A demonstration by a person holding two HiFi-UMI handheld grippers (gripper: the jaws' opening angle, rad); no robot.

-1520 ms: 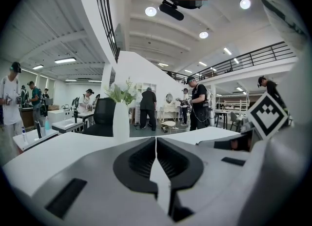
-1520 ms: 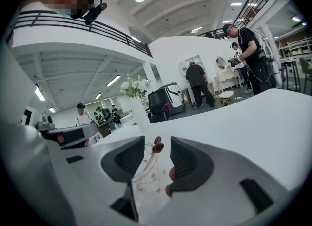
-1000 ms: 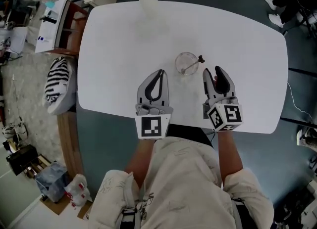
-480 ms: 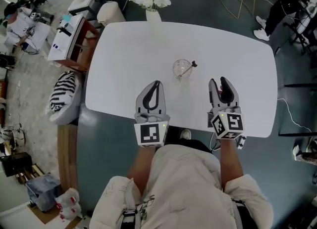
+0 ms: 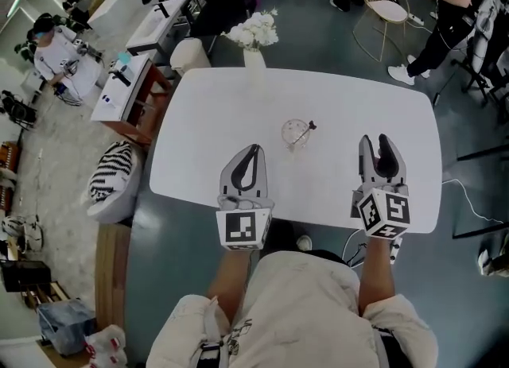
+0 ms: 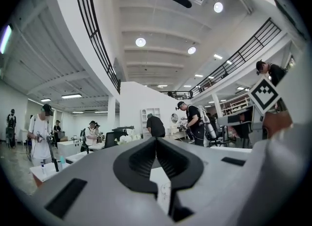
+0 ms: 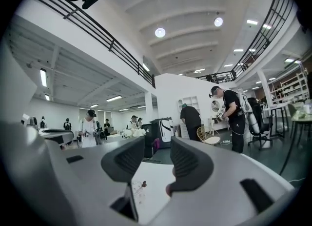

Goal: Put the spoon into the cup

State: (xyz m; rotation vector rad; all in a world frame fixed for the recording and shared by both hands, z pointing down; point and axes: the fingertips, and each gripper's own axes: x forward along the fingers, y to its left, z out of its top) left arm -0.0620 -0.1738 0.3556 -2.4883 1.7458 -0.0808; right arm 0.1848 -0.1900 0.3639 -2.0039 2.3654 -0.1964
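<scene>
Noted left gripper (image 5: 253,149) closed, jaws tip to tip with nothing between, parked over the near edge of the desk (image 5: 207,112). Noted right gripper (image 5: 376,142) with jaws parted and empty, likewise low over the near edge, well right of the other. Between and beyond both, near the desk's middle: clear cup (image 5: 294,132), upright, apart from either gripper. Inside it, leaning to the right: spoon (image 5: 303,133), thin stem crossing the rim, dark knobbed end poking out. Seen small through the right gripper's gap too. Judged already placed. Probably light and stiff, narrow stem likely slick, so if regrasped, best pinched at the knobbed end above the rim. Cup judged to be glass, light, easy to tip or knock, fragile; best steadied low on the wall. Farther back at the desk's far edge: vase of white flowers (image 5: 254,36).
</scene>
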